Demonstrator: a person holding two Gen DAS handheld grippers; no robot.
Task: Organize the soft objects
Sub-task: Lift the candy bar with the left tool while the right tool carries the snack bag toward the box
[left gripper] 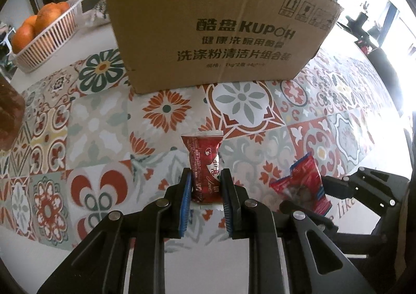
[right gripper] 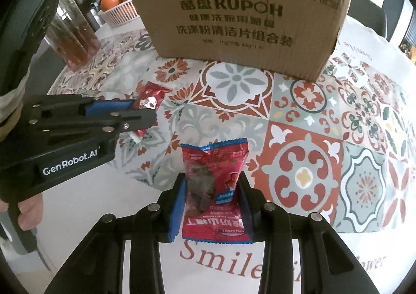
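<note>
The cardboard box [left gripper: 218,26] stood at the far side of the table [left gripper: 98,138], its printed wall facing both cameras, and every place here is best told from it. The left gripper [left gripper: 206,184] had its jaws clenched on a dark red snack packet [left gripper: 205,164]; the packet stood between the blue pads with its long axis running away from the camera, toward the box, its crimped end nearest the box wall. In the right wrist view the same gripper [right gripper: 145,114] reached in from the left, the packet [right gripper: 152,97] pinched at its tip and apparently lifted clear of the patterned cloth, though contact could not be ruled out.

The right gripper [right gripper: 212,184] grasped a red and blue snack bag [right gripper: 215,179], the pads pressing its sides (a dark lump of food showed through the clear window). That bag also lay lengthwise toward the box [right gripper: 239,15], its torn-looking top edge pointing at the box wall and its printed bottom edge nearest the camera.

Both packets sat on the near side of the box, well short of it, the left one a little closer. The box opening was above the wall and out of sight, so, as a judgement, each hand would need to rise over the rim before releasing. A basket of oranges [left gripper: 44,34] stood left of the box.
</note>
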